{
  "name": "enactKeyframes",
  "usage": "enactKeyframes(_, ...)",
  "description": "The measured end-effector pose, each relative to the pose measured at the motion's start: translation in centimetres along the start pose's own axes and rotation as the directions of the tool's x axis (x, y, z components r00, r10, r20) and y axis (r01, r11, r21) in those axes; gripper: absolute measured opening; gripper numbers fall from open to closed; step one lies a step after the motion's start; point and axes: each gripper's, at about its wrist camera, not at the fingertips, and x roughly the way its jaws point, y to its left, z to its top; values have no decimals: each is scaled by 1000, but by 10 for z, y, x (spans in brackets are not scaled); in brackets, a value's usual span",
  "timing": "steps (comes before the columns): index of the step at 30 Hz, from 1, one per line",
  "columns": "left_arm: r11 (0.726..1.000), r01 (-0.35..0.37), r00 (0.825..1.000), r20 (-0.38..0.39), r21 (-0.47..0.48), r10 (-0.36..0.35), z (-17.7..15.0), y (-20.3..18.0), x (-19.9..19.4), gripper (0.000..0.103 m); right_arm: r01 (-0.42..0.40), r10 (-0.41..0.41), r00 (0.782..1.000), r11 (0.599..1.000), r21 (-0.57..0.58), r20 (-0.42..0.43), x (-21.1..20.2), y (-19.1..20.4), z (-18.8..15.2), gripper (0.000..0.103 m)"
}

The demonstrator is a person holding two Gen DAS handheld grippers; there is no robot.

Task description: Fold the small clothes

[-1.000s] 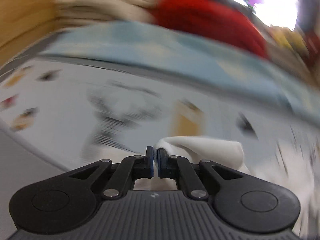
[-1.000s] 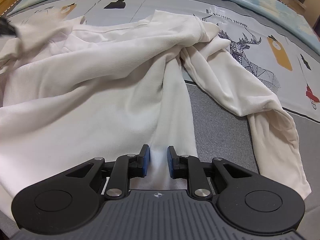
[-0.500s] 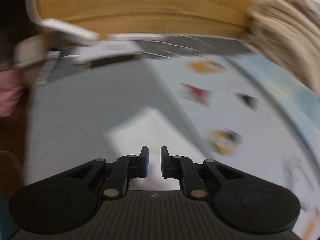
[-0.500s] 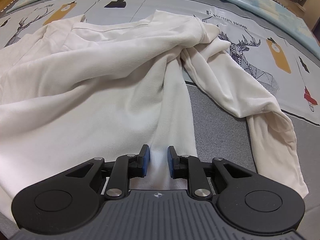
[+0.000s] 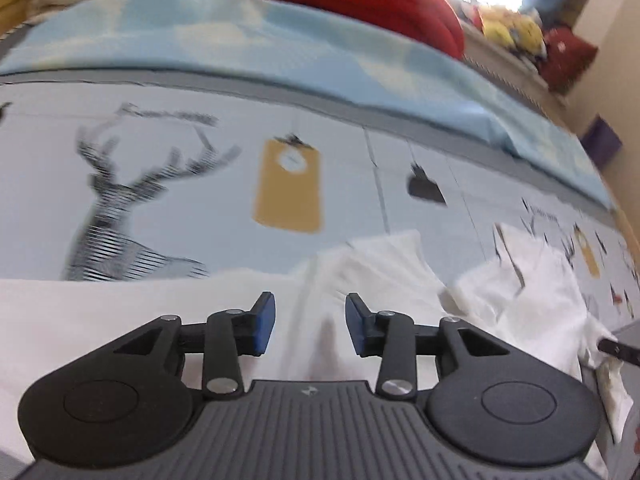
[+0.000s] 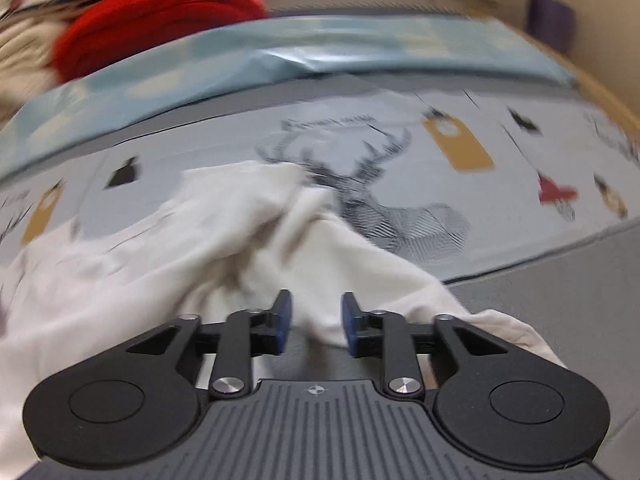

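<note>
Over the rumpled white garment (image 5: 372,268), both hand-held grippers, left (image 5: 310,322) and right (image 6: 316,322), low, level, seemingly empty, jaws apart.

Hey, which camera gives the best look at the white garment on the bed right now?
The right wrist view: the crumpled white cotton garment fills its lower left, with folds and an edge running under the open right gripper. The left wrist view shows only blurred white patches beyond the open left gripper.

My right view is motion-blurred; white garment (image 6: 168,280) runs off the left edge, near part hidden under my gripper (image 6: 315,316). Deer-print lettering (image 5: 172,116) unreadable.
</note>
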Motion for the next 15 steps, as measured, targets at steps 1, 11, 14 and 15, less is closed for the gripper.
enactKeyframes(1,1000,4,1000,-13,9,-3,0,-6,11,43,-6,6,1000,1000,12,-9,9,-8,1,45)
enactKeyframes(11,986,-123,991,-32,115,127,13,-10,69,7,-97,81,995,931,-351,-61,49,31,-12,26)
enactKeyframes(14,988,-137,991,6,71,137,24,-5,74,1,-125,111,992,924,-361,-59,51,27,-5,8)
enactKeyframes(15,985,-161,987,26,67,159,28,-4,76,1,-138,124,990,931,-337,-62,51,21,0,7)
